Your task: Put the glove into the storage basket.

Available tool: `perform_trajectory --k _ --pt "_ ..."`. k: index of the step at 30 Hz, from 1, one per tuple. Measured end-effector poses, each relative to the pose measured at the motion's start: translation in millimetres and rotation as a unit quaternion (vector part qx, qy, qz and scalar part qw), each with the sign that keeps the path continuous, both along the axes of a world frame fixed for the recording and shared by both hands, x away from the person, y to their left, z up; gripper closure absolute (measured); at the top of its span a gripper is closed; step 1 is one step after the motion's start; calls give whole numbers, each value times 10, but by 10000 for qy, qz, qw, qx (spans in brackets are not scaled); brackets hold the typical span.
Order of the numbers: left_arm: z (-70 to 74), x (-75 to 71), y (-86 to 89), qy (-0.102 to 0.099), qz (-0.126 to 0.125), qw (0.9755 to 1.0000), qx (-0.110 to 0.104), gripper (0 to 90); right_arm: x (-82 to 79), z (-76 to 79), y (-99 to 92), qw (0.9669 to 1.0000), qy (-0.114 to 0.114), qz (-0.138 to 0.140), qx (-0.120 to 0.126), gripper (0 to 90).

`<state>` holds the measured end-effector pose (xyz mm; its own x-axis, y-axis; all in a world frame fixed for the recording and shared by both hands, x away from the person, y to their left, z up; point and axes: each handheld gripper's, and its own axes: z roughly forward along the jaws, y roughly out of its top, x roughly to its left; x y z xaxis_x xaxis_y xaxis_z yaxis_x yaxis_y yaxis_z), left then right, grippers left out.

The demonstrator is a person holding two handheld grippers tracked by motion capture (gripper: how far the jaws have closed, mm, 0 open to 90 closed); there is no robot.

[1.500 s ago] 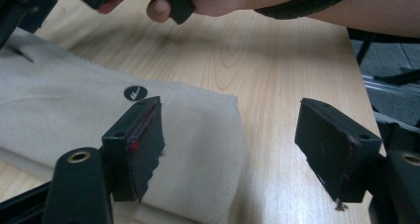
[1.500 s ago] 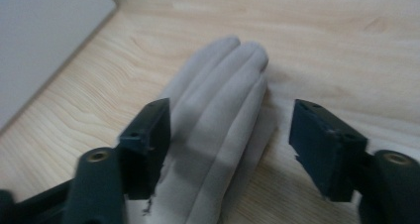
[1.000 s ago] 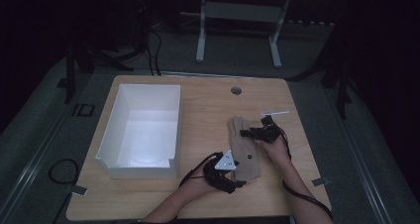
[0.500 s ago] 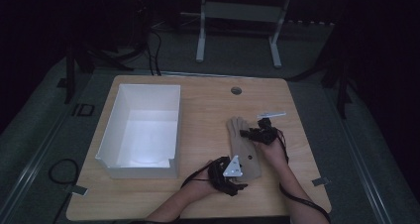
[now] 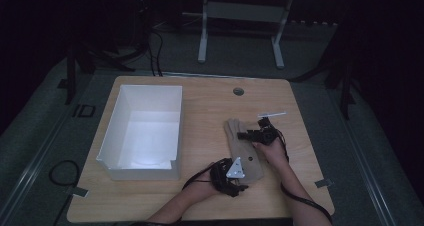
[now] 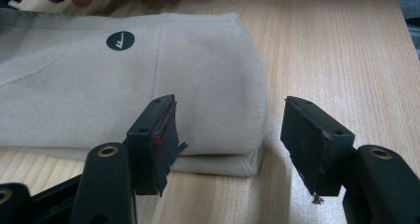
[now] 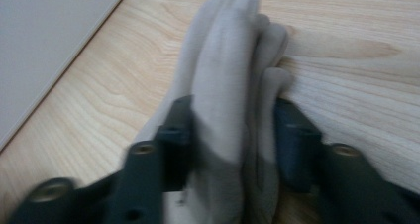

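A beige glove (image 5: 240,151) lies flat on the wooden table (image 5: 200,106), its fingers pointing away from the person. The left gripper (image 5: 246,175) is at the cuff, and its jaws have just been closing. In the left gripper view it (image 6: 228,135) is open, with the cuff corner of the glove (image 6: 99,85) between the jaws. One pad hangs over the fabric and the other over bare wood. The right gripper (image 5: 244,135) comes in from the right at the glove's finger end. Its jaws have just been opening, but it (image 7: 233,135) is still shut on bunched glove (image 7: 223,60) fabric.
A white open bin (image 5: 150,87) stands on the left half of the table, and its wall (image 7: 39,35) lies near the glove's fingers. A thin white strip (image 5: 271,114) lies beyond the right hand. A round grommet (image 5: 238,91) sits near the far edge.
The left gripper has shifted slightly toward the near edge, at the cuff. The right hand and the glove stay where they were.
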<state>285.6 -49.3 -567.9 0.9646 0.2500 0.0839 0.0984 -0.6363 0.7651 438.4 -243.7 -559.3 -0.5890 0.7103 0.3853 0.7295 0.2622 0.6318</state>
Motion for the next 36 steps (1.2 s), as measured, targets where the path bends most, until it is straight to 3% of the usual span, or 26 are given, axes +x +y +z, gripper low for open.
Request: perform_trajectory --k 5,7,9,11,14,17,22,24,25,27,31,36 --pt "-24 -13 -28 -110 77 9998 147 460 -67 64 85 9984 -351 47 -440 647" --pt "-33 -24 -35 -171 131 9996 173 495 -82 59 93 9981 -421 20 -450 655" --pt "-40 -16 -28 -100 246 9996 90 532 -89 47 82 9983 -438 -8 -388 661" --pt "-38 4 -9 -128 408 9991 71 661 -97 44 77 9983 -451 -25 -366 669" --pt "-25 77 37 205 509 9985 -73 795 -101 42 71 9984 -459 -23 -334 683" --pt "-31 147 84 687 593 9954 -300 821 -100 37 56 9989 -412 -64 -224 689" --pt "-60 290 202 1534 607 9840 -674 830 -97 24 16 9995 -307 -94 19 697" --pt "-57 301 229 1576 591 9833 -686 831 -105 32 16 9994 -330 -102 57 697" --pt "-55 301 236 1565 591 9836 -679 830 -108 36 22 9993 -354 -82 43 698" --pt "-37 273 236 1410 586 9865 -587 830 -113 51 28 9993 -360 -81 71 699" --pt "46 261 245 1292 588 9884 -537 830 -120 113 34 9990 -441 -77 67 702" --pt "194 263 272 1135 601 9904 -509 830 -112 226 1 9983 -498 -145 260 702"
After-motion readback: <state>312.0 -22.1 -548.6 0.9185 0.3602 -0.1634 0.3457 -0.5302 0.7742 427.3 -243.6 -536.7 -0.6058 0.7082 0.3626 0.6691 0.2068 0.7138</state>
